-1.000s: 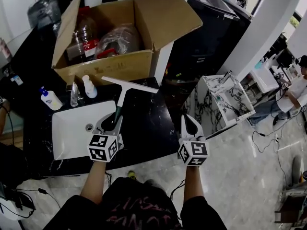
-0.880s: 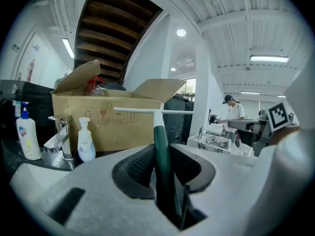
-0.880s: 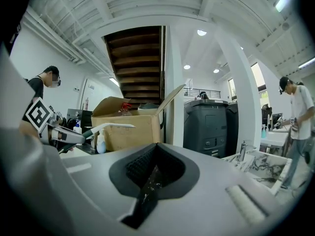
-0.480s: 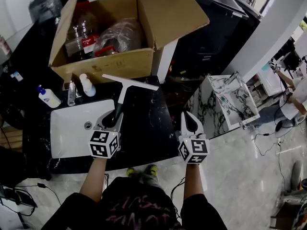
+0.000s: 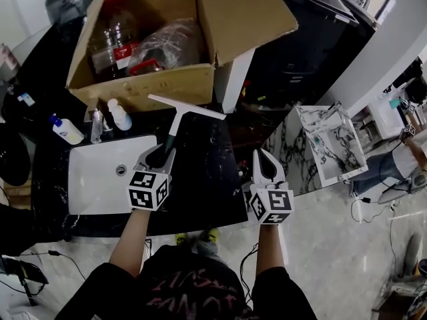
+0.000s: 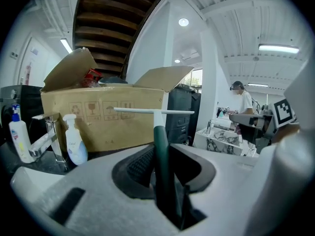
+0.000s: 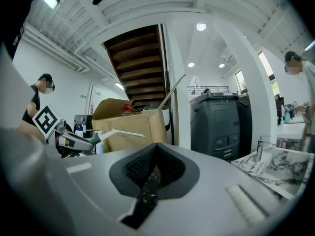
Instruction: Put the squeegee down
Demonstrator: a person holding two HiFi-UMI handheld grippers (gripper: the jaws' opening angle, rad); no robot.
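Note:
The squeegee [image 5: 175,123] has a dark green handle and a white blade [image 5: 187,107]. My left gripper [image 5: 160,156] is shut on its handle and holds it over the black counter [image 5: 207,179], just right of the white sink [image 5: 100,179]. In the left gripper view the squeegee's handle [image 6: 161,156] stands between the jaws and the blade [image 6: 153,111] lies crosswise in front of the cardboard box [image 6: 103,119]. My right gripper [image 5: 265,159] is shut with nothing in it, at the counter's right edge. In the right gripper view its tips [image 7: 156,146] meet.
An open cardboard box [image 5: 153,85] with plastic bottles stands behind the sink. Two pump bottles [image 5: 120,115] [image 5: 65,131] and a tap [image 5: 97,124] line the sink's back rim. A marbled white stand [image 5: 330,145] is at the right, and a dark cabinet [image 7: 221,122] lies ahead.
Both grippers have drifted slightly forward and a little down over the counter, the left still carrying the squeegee. Neither gripper's jaws have changed.

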